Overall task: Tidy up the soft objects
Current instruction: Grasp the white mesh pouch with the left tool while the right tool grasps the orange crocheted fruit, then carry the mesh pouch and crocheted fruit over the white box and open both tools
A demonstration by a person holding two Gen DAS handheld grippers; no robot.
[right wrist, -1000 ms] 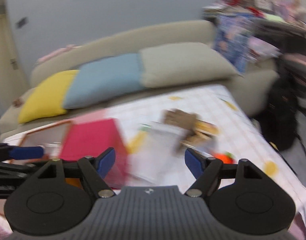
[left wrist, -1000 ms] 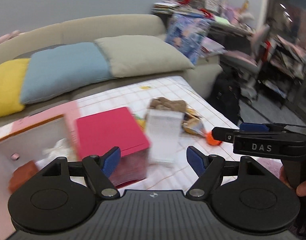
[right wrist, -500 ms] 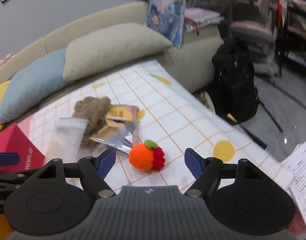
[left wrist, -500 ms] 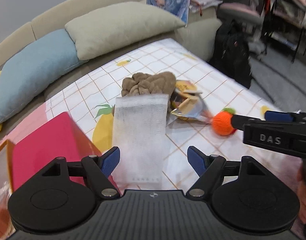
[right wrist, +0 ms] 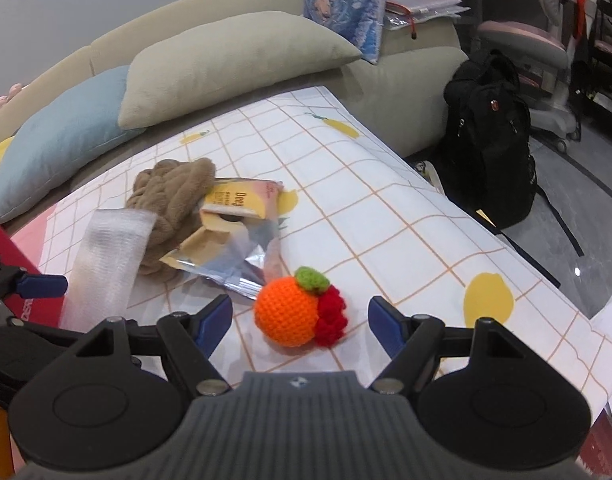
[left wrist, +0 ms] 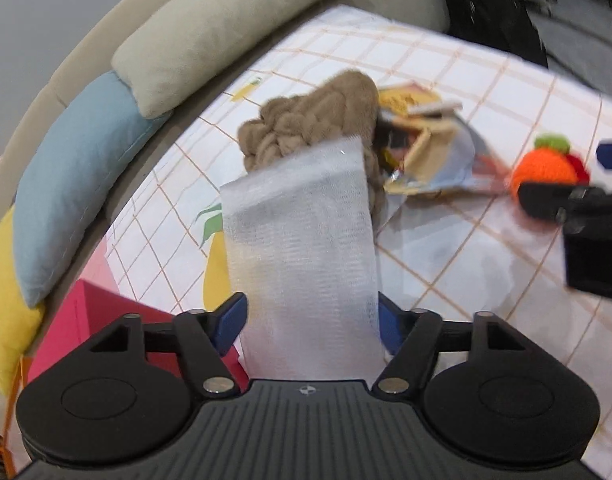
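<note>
White mesh sheet [left wrist: 302, 256] between spread left fingers [left wrist: 230, 322]; crocheted orange [right wrist: 292, 312] between wide right fingers [right wrist: 214, 320].

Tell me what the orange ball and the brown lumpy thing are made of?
The orange ball looks crocheted from yarn: small matte stitch rows show, with a green yarn leaf and red bobbles. The brown lumpy thing looks like soft plush fabric, fuzzy and dull, twisted into thick braids, though its filling can't be seen.

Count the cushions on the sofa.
3, in a row: beige cushion nearest the backpack side, blue cushion beside it, yellow cushion at the far end, cut off by the frame. More could sit beyond.
</note>
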